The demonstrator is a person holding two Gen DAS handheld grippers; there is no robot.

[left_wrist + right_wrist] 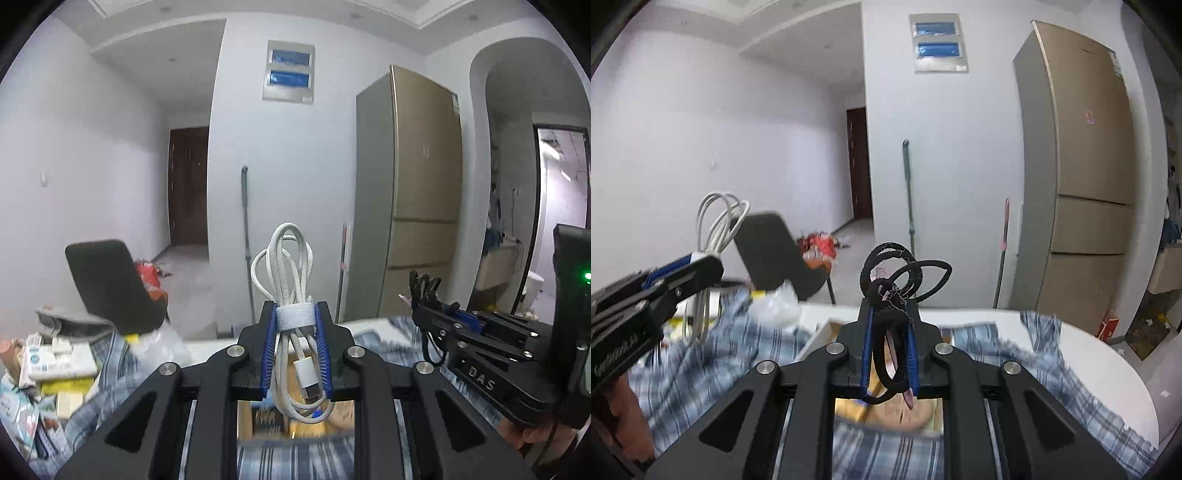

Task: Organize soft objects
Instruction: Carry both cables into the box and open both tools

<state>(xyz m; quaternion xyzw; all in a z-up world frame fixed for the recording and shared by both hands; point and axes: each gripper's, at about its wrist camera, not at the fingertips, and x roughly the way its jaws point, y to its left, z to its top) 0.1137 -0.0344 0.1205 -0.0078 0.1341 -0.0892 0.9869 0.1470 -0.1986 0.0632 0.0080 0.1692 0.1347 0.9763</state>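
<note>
Left wrist view shows your left gripper [295,343] with its fingers [269,354] clamped on a coiled white braided charging cable [293,295], gripped at its white strap; the loops stand up above the fingers and the plug end hangs down between them. Below it, past the near edge of the desk [1108,354], lies a blue-and-white striped cloth [295,458] with an open cardboard box [280,417] on it. Boxes and packets [55,365] crowd the desk's left edge beside a black chair [110,284].

Further right, your right gripper [888,354] has its fingers pressed together on a bunch of black hair ties [894,291], with a thin pink piece [909,400] caught among them. The ties loop out above the fingertips and one hangs low beneath.

Both loads are held in the air above the cloth, well clear of the box. Your risks, as I judge them:
- The cable is held only by its strap; a quick swing could slide the coil out or loosen the loops.
- The hair ties are springy and only partly pinched, so the hanging one may drop or snag on the box rim.
- Your two grippers sit near each other; crossing them over the box could tangle cable and ties.
- Opening too high would scatter the ties onto the cloth.
</note>
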